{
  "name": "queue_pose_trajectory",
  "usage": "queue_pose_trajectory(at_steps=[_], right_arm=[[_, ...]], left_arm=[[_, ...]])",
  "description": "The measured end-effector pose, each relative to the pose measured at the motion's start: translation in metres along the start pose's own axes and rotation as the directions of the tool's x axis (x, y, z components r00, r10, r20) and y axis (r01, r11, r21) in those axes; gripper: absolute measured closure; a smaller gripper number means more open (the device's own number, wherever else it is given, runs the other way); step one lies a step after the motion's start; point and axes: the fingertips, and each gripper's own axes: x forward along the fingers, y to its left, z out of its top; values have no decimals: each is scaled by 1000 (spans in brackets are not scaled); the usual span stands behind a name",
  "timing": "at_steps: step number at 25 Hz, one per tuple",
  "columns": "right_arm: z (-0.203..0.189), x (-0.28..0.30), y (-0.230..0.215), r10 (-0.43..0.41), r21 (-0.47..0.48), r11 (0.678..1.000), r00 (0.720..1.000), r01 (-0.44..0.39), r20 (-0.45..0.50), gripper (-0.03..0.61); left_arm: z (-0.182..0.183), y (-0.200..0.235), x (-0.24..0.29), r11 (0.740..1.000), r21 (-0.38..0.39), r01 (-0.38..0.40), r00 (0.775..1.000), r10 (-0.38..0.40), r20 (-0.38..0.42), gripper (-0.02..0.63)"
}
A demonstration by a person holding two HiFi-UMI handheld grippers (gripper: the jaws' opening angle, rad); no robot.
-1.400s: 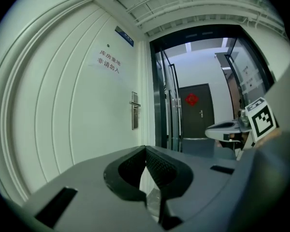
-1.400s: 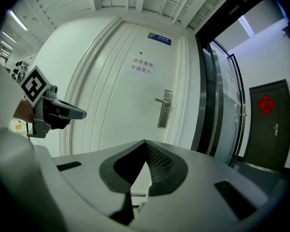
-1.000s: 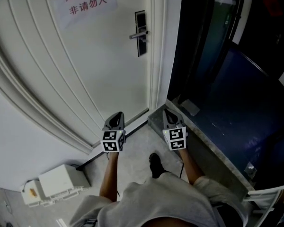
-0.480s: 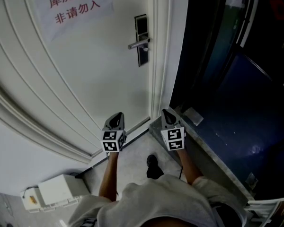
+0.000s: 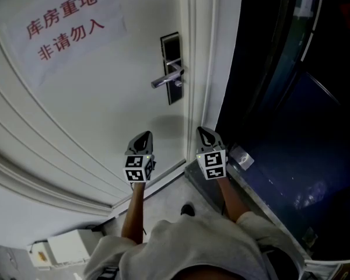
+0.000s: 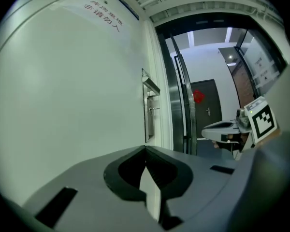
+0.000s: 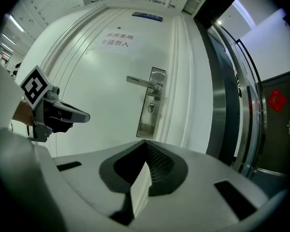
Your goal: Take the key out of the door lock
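Door (image 5: 105, 109) nearer; L tongs (image 5: 144, 135), R tongs (image 5: 205, 132) shut; 1 key (image 7: 151, 108).

1. A pale, speckled floor (image 5: 166, 191) runs along the foot of a closed white door (image 5: 87, 115), seen from steeply above.
2. At the lower left, a white box (image 5: 67, 247) rests on the floor close to the wall. A smaller pale unit with an orange label (image 5: 39, 252) sits just beside it.
3. The toe of the person's dark shoe (image 5: 188, 209) stands on the bare patch in front of the door.
4. A grey stone sill (image 5: 199, 184) borders the floor on the right and runs diagonally. A small grey plate (image 5: 241, 157) lies near its upper end.
5. Beyond the sill, a dark blue floor (image 5: 291, 156) shows faint reflections.
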Motion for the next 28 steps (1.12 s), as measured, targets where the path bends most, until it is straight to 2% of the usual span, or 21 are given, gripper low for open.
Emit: queue_pose_trajectory(at_steps=[5, 12, 28], right_arm=[[6, 47, -19, 15, 2, 1000, 1000, -15, 18, 555], [-5, 86, -27, 46, 14, 999, 999, -46, 2, 555], [-18, 82, -7, 20, -4, 1000, 999, -20, -38, 555]], left_arm=[[15, 5, 48, 1000, 14, 9, 1000, -10, 19, 595], [14, 13, 79, 1000, 14, 14, 1000, -14, 14, 595], [7, 18, 80, 997, -12, 71, 997, -71, 0, 595]])
